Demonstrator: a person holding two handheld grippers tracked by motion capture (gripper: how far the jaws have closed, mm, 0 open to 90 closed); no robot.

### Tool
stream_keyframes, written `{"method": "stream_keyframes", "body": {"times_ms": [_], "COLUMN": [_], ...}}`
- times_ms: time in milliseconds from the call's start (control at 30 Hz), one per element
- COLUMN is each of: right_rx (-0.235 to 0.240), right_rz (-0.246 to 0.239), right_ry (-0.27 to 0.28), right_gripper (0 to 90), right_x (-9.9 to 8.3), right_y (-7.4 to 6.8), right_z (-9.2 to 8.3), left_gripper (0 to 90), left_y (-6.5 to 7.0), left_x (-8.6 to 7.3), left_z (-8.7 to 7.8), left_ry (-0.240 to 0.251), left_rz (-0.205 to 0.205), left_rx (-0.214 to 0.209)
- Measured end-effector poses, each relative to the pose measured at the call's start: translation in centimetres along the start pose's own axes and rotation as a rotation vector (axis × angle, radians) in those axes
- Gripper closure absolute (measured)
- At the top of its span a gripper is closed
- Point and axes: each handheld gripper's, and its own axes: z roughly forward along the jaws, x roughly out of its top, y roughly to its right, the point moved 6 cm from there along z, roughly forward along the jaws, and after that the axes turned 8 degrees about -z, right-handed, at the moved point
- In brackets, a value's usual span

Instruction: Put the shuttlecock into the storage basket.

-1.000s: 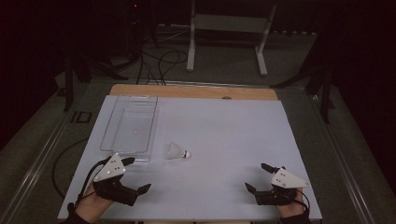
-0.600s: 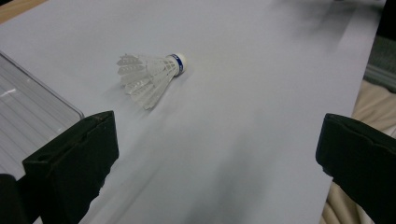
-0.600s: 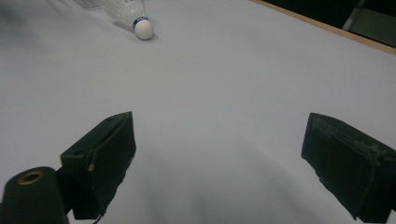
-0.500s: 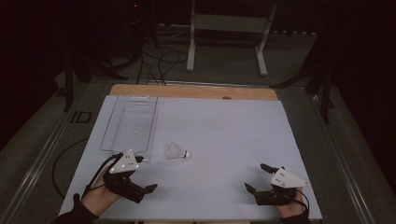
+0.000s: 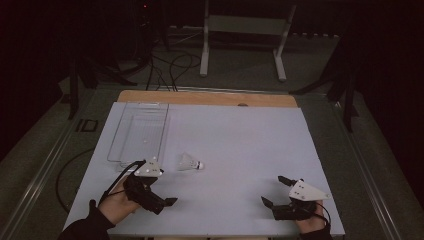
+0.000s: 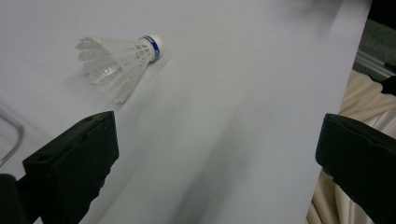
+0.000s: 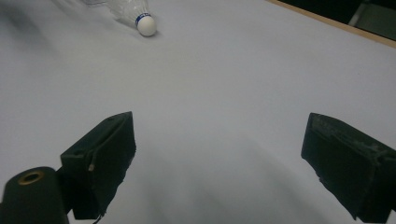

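Fingers point(image 6: 74, 163) of the left gripper point(image 5: 156, 192) are spread wide with nothing between them; the shuttlecock point(image 5: 190, 162) lies on its side on the white table point(image 5: 240, 150), ahead of them and apart, cork away from the clear tray point(image 5: 140, 132). Far off, the right gripper point(image 5: 280, 196) is spread too.

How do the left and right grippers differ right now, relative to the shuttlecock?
The left gripper sits close below the white feather shuttlecock, beside the clear plastic tray; the right gripper sits far off near the white table's right corner. The left angles rightward, the right leftward. Both have open jaws holding nothing.
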Motion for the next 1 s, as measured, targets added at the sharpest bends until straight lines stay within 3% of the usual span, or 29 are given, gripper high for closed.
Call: {"method": "stream_keyframes", "body": {"times_ms": [133, 233, 333, 633, 800, 1000], "right_rx": [0.003, 0.004, 0.004, 0.008, 0.01, 0.016], "right_rz": [0.001, 0.001, 0.001, 0.003, 0.0, 0.002], "right_ry": [-0.002, -0.001, -0.003, -0.007, -0.01, -0.013], "right_gripper": [9.8, 9.8, 9.8, 9.8, 9.8, 9.8], "right_x": [0.0, 0.0, 0.0, 0.0, -0.1, -0.1], "right_y": [0.0, 0.0, 0.0, -0.1, -0.1, -0.1], "right_z": [0.0, 0.0, 0.0, 0.1, 0.1, 0.1], "left_gripper": [0.1, 0.1, 0.1, 0.1, 0.1, 0.1], "left_y": [0.4, 0.6, 0.8, 0.4, 0.1, 0.2], "left_x": [0.1, 0.1, 0.1, 1.2, 1.6, 2.1], "left_z": [0.7, 1.1, 1.5, 2.3, 2.9, 3.3], "left_ry": [-0.062, -0.126, -0.174, -0.221, -0.27, -0.32], "left_rz": [0.021, 0.048, 0.061, 0.047, 0.067, 0.085], "left_rx": [0.006, 0.052, 0.057, 0.04, 0.066, 0.059]}}
